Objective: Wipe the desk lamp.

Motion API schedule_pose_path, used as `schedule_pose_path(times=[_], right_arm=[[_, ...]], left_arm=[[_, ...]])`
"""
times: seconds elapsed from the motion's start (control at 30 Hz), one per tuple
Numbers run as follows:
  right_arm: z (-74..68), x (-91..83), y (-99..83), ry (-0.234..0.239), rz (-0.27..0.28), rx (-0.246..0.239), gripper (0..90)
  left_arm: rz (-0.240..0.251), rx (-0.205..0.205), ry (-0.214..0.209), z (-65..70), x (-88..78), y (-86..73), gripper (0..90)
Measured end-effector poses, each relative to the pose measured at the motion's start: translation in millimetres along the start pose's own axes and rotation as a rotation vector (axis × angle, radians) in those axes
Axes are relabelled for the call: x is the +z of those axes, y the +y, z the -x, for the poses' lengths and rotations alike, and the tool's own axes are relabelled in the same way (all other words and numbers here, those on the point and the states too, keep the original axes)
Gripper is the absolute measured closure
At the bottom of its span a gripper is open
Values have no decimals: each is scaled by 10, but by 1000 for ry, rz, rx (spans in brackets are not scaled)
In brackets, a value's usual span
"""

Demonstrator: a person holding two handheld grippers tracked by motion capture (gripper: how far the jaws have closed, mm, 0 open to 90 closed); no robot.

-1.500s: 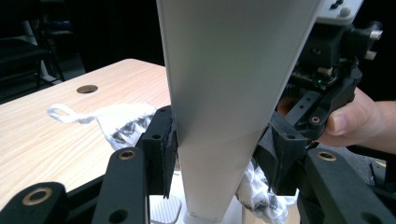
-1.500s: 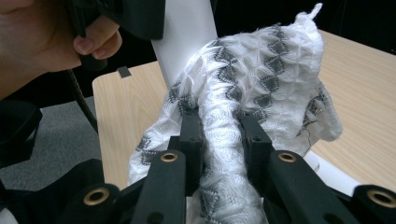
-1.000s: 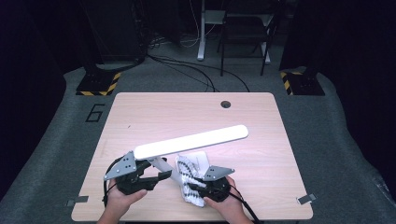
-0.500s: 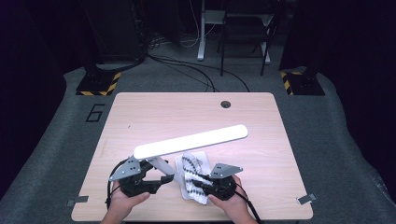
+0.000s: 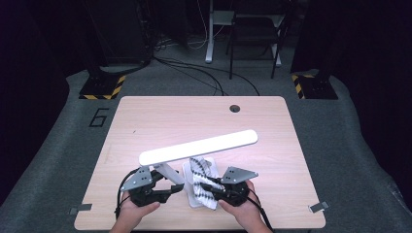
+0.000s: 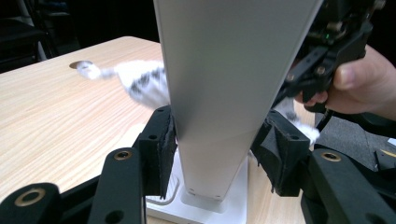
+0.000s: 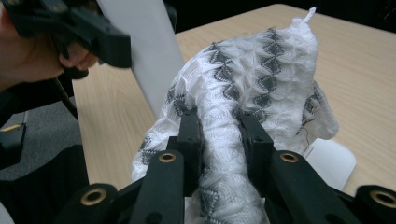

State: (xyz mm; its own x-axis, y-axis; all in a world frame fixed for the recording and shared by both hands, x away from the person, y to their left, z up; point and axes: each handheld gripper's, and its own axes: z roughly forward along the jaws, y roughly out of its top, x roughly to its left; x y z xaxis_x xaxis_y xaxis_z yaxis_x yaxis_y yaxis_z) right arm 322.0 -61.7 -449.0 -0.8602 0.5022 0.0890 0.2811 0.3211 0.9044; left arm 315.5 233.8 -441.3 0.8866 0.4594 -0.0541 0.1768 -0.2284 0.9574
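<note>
A white desk lamp has a long head (image 5: pixel 199 148) over the table's middle, a slanted arm (image 6: pixel 224 70) and a flat base (image 6: pixel 233 205). My left gripper (image 6: pixel 215 149) stands low on that arm near the base. Its jaws have just been closing, and both pads press the arm's sides. A white cloth with a grey diamond pattern (image 7: pixel 261 79) is draped over the base (image 7: pixel 329 163). My right gripper (image 7: pixel 222 135) is shut on a bunched fold of it. From above, the left gripper (image 5: pixel 175 187) and right gripper (image 5: pixel 206 187) sit close together by the cloth (image 5: pixel 200 177).
The wooden table (image 5: pixel 145 121) has a round cable hole (image 5: pixel 235 108) at its far edge. Both hands work near the front edge. Beyond the table are cables, chair legs and yellow-black striped stands on a grey floor.
The left gripper has slid a little down the lamp arm. The right gripper has risen slightly, lifting the cloth with it.
</note>
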Motion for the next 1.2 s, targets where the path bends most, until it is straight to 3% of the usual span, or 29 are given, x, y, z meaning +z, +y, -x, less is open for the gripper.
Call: schedule_pose_path(times=[0.13, 0.57, 1.2], right_arm=[[6, -52, 85, 7, 24, 5, 738], [-120, -62, 319, 48, 58, -43, 738], [-274, 144, 501, 99, 66, -93, 740]], left_arm=[[-4, 1, 2, 0, -1, -11, 502], [-15, -19, -23, -21, 94, -115, 482], [-35, -12, 8, 7, 126, -124, 527]])
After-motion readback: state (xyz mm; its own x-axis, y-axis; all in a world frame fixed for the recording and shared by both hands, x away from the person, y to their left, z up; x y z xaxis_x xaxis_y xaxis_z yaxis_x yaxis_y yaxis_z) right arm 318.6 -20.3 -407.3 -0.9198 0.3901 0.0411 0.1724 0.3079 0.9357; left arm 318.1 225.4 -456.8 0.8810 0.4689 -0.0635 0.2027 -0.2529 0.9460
